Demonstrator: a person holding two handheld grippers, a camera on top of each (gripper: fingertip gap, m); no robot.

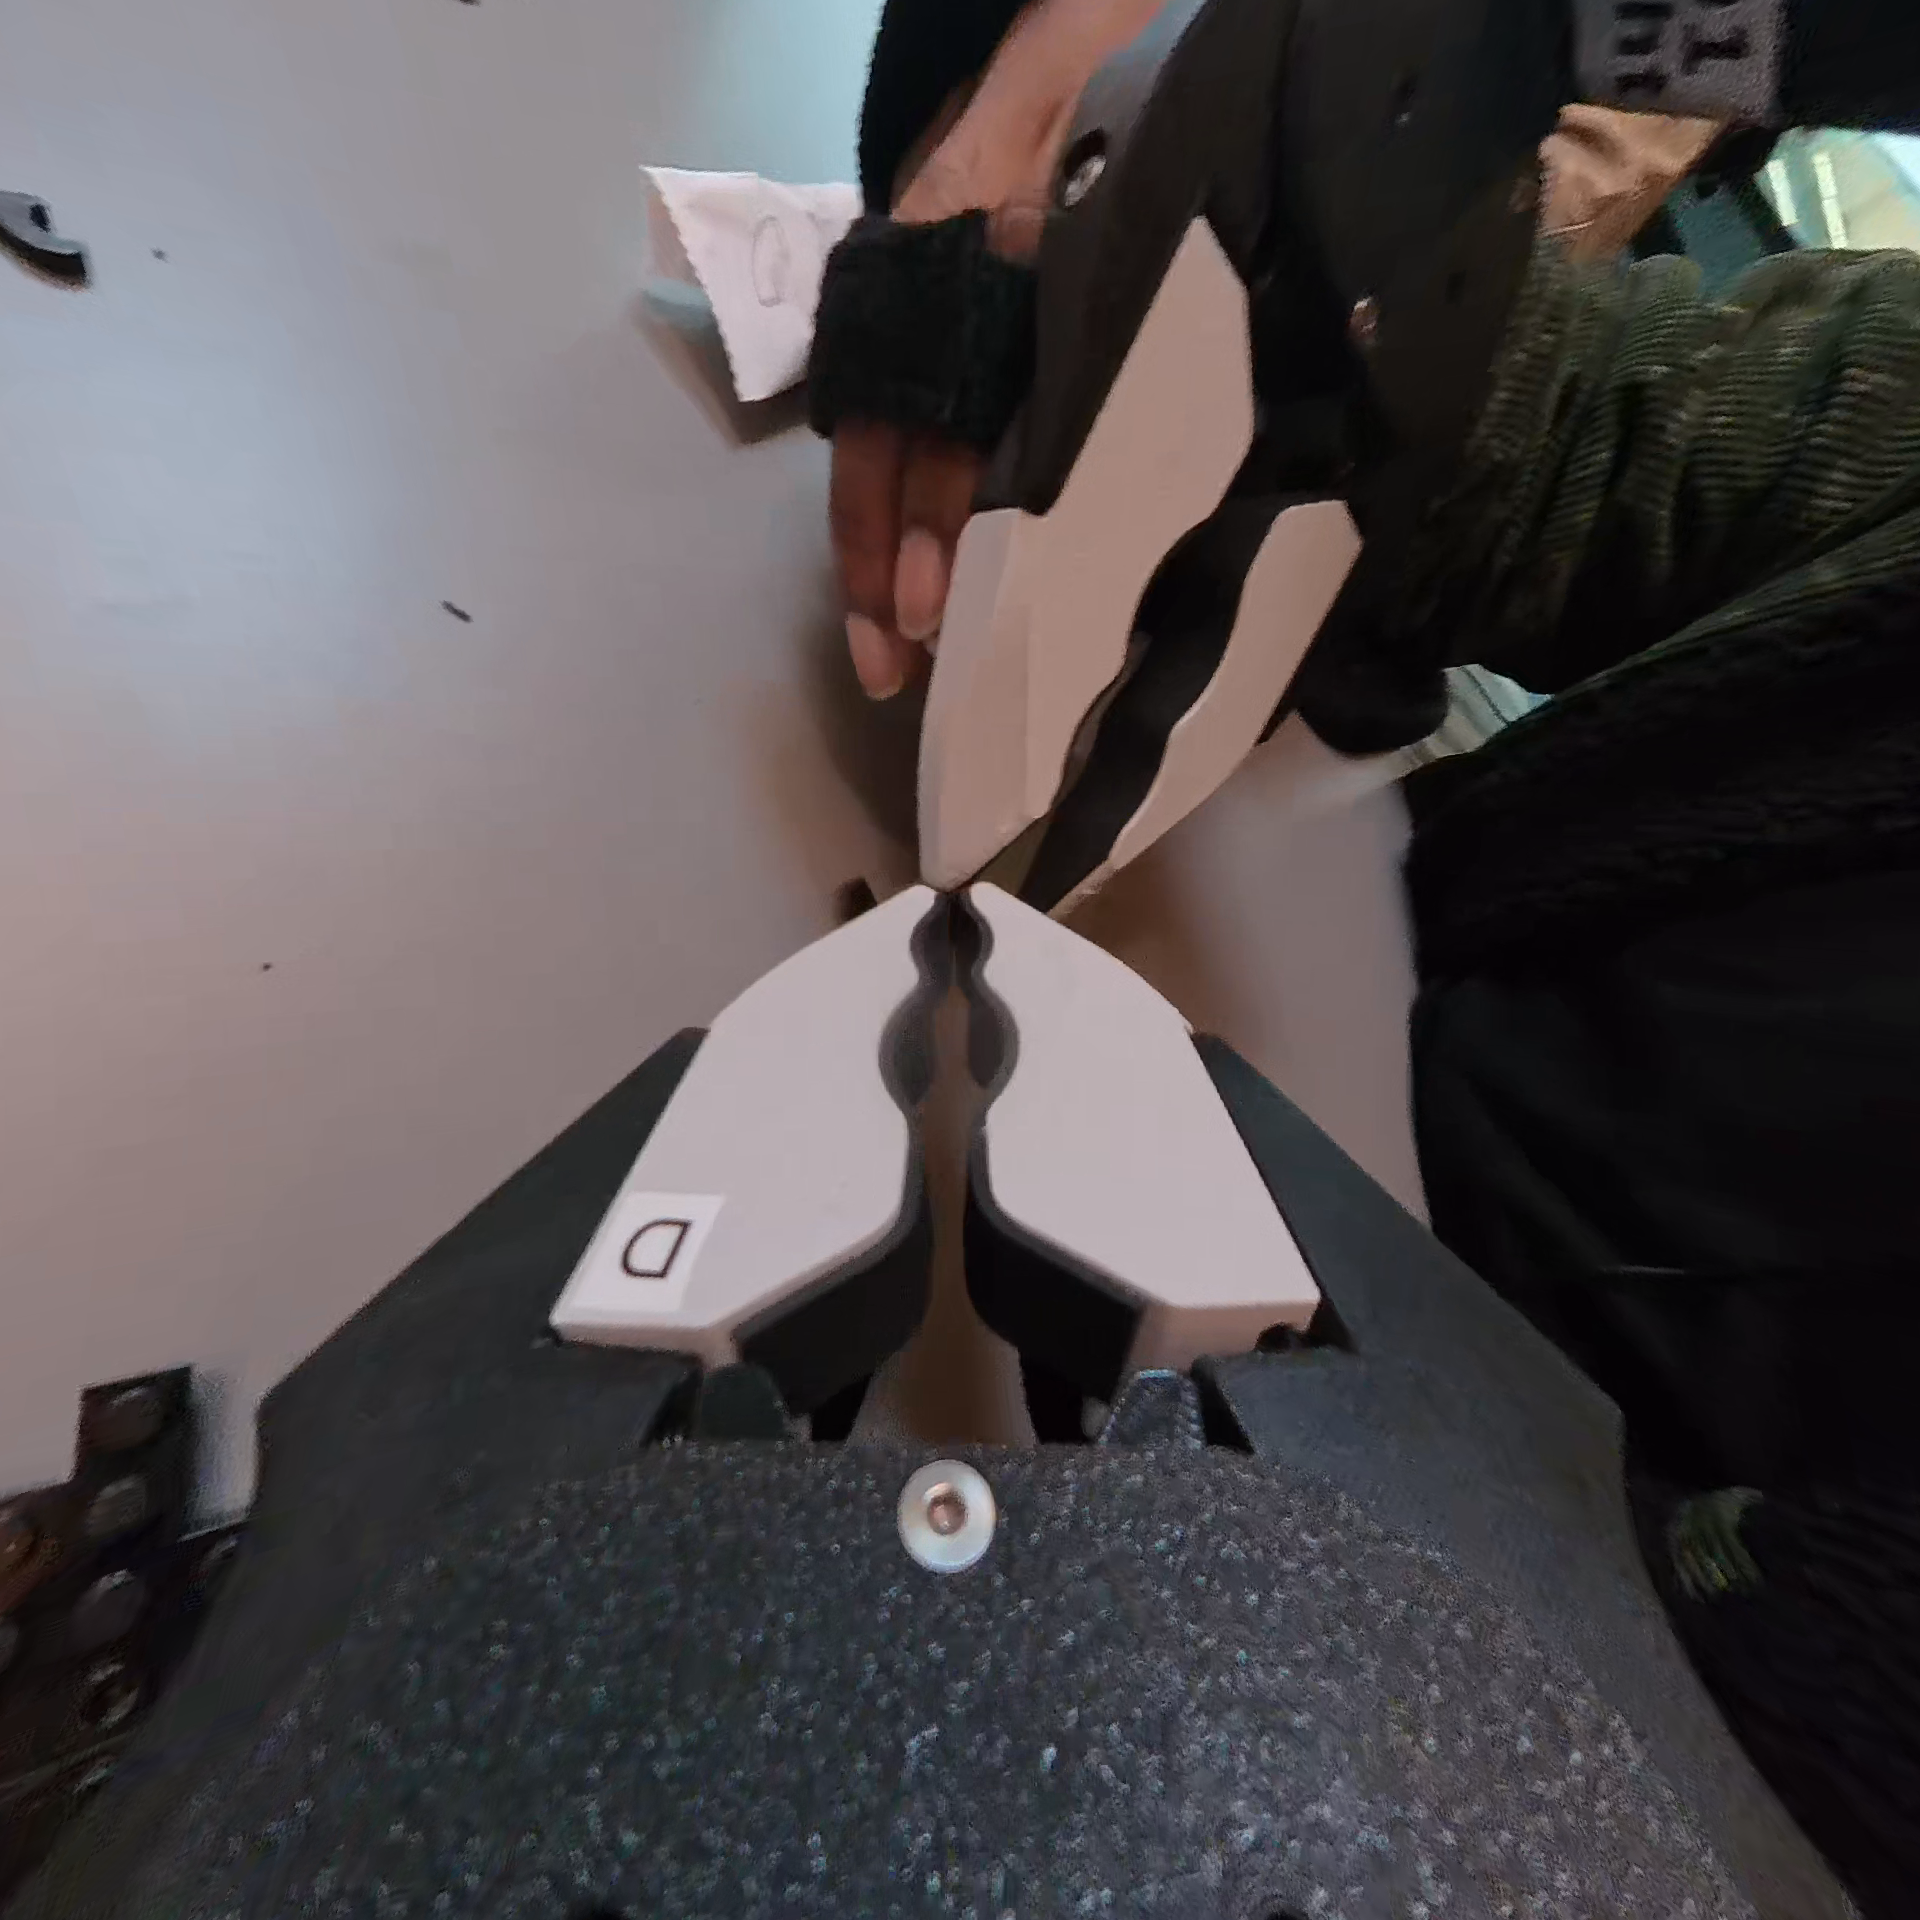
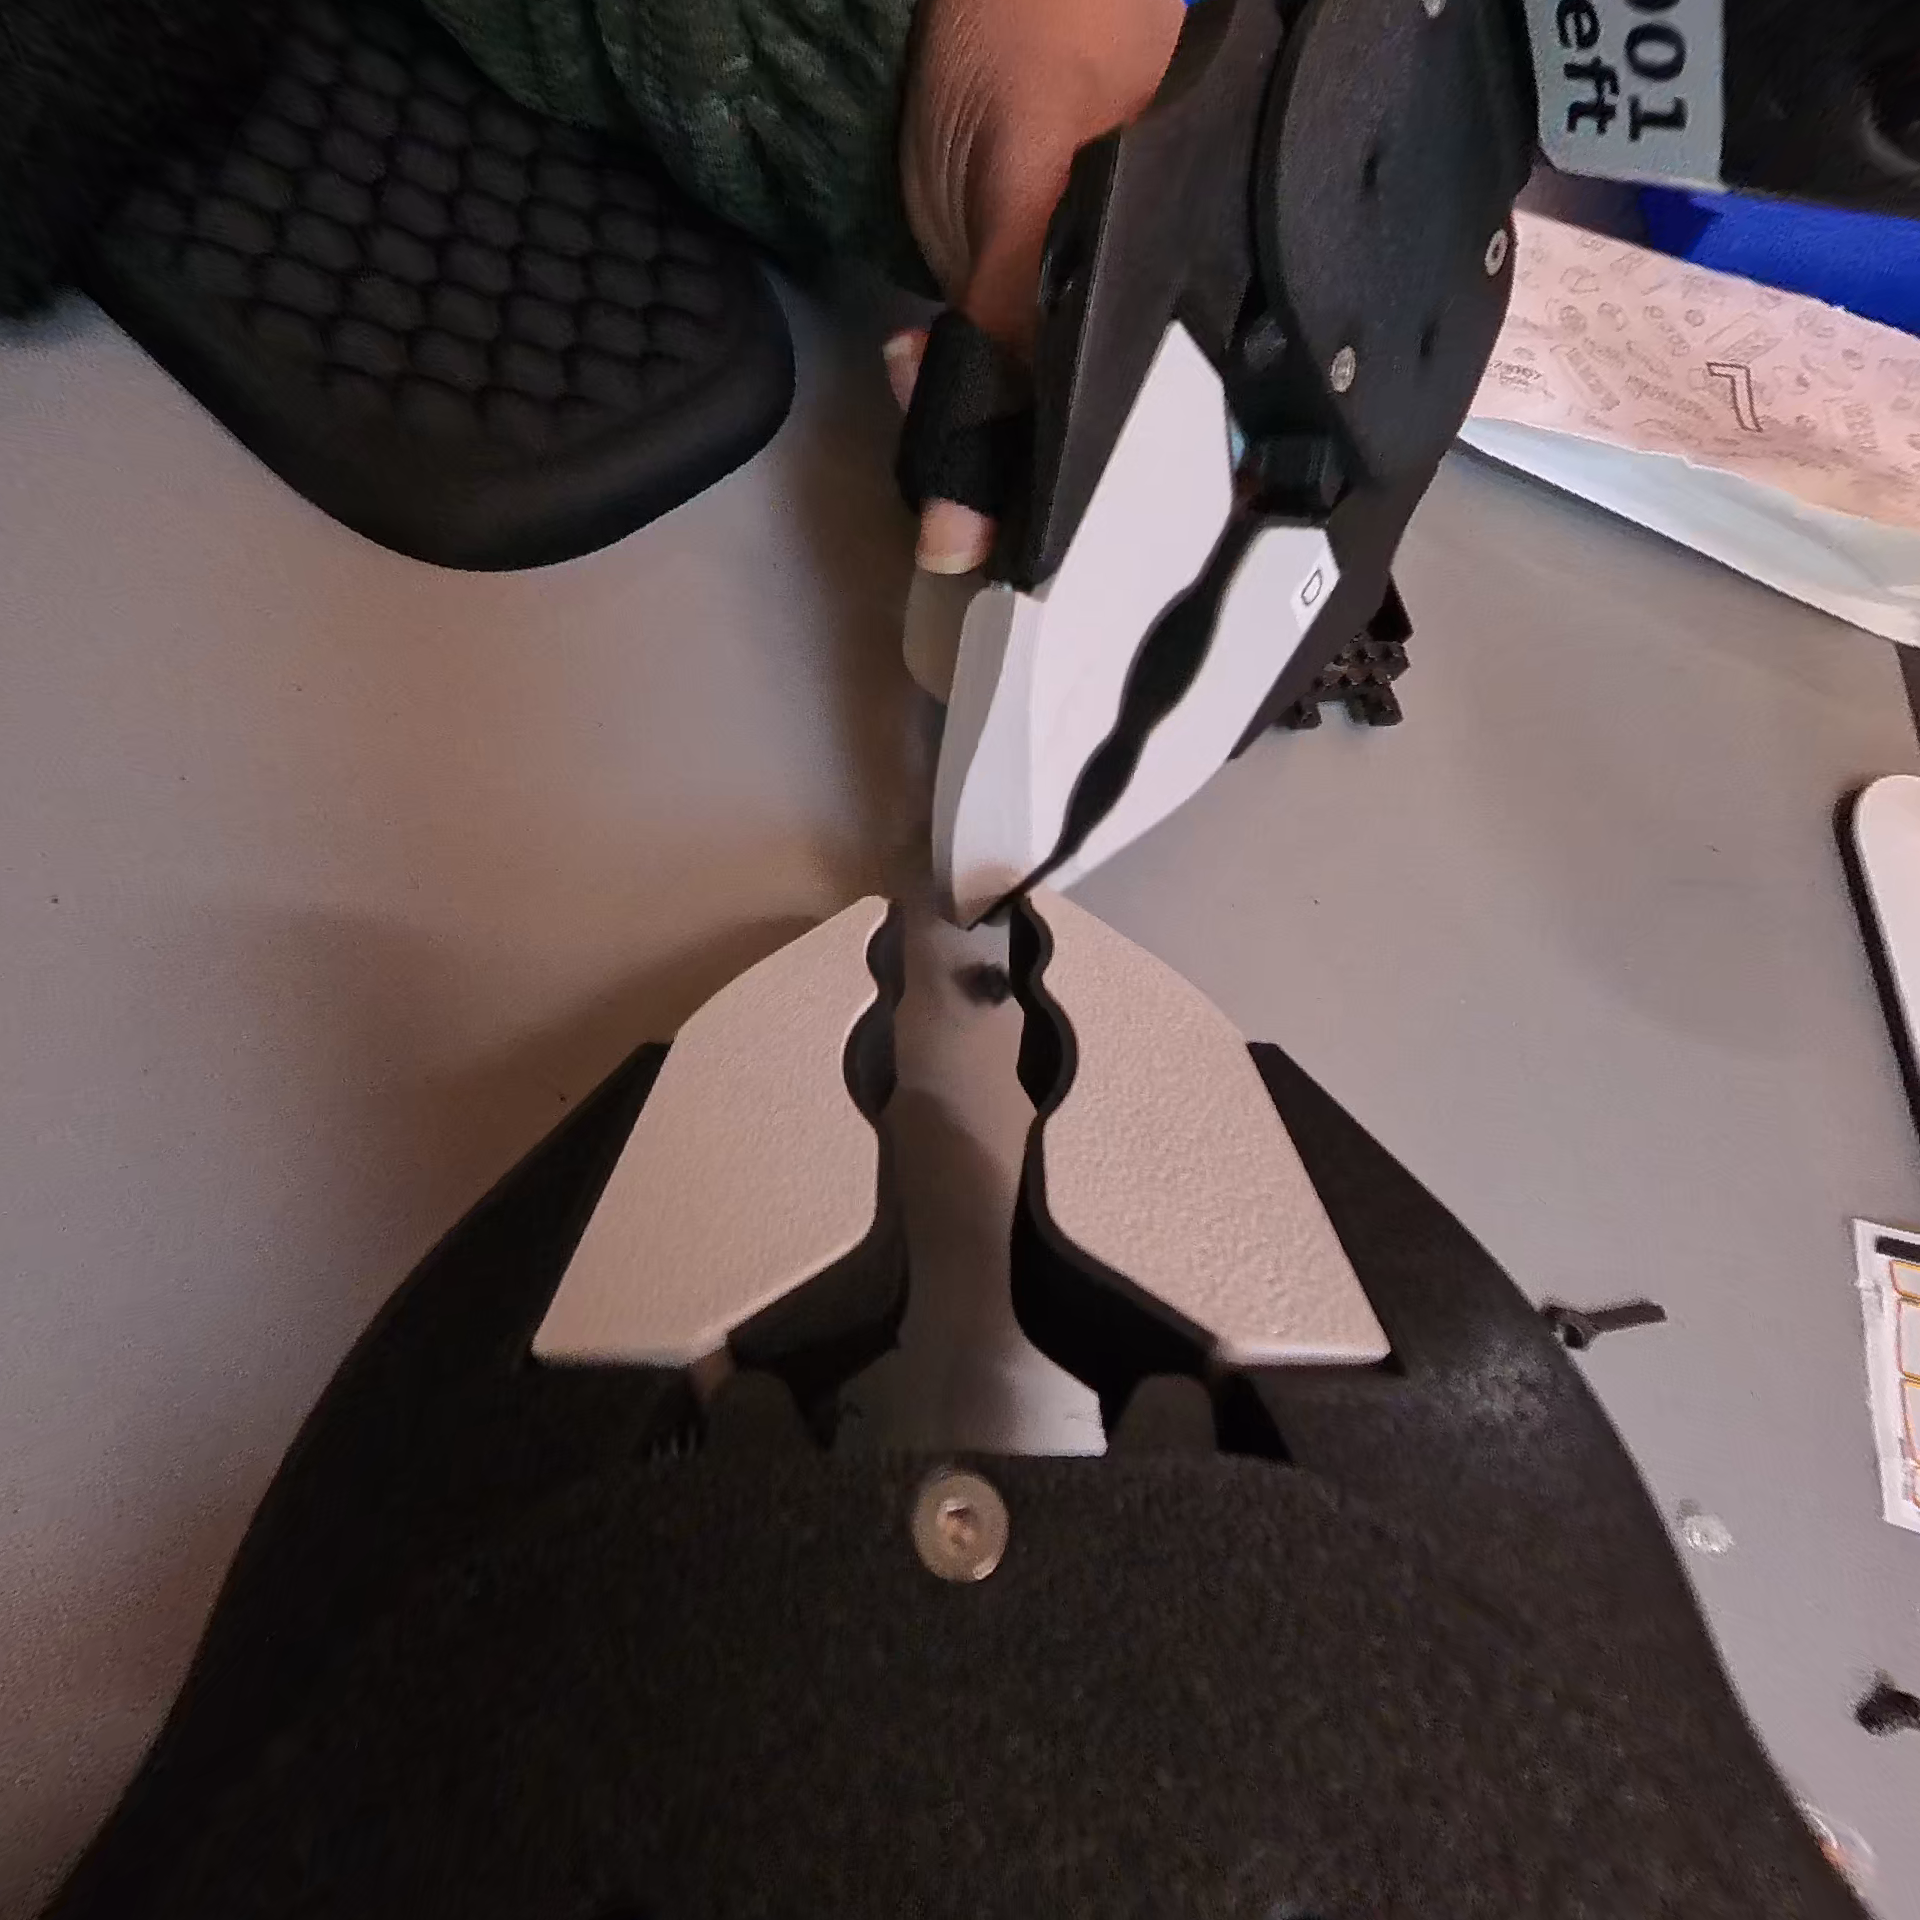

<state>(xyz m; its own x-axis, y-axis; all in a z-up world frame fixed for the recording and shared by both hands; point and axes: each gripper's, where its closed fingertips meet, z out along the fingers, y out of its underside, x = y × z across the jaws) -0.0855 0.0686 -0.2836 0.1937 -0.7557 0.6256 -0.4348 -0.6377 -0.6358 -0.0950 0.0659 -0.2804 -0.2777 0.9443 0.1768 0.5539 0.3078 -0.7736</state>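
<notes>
My left gripper (image 1: 951,896) is shut, its white fingers pressed tip to tip just above the grey table (image 1: 312,727). It also shows in the right wrist view (image 2: 982,912), coming down from the top with its tip between my right gripper's fingers. My right gripper (image 2: 958,920) is open, with a clear gap between its pads. A small black piece (image 2: 982,982) lies on the table (image 2: 312,831) inside that gap, touching neither pad. In the left wrist view the right gripper (image 1: 1023,883) points down at my left tips, and a small dark bit (image 1: 857,896) shows beside them.
A black mesh pad (image 2: 416,312) lies at the back left, and a black lattice part (image 2: 1351,665) behind the left gripper. Printed paper (image 2: 1714,343) and a card (image 2: 1886,1382) lie at the right. A black bracket with screws (image 1: 94,1538) sits at the lower left. Both grippers' tips are close together, under 4 cm apart. The card (image 2: 1886,1382) is about 25 cm from both grippers' fingertips.
</notes>
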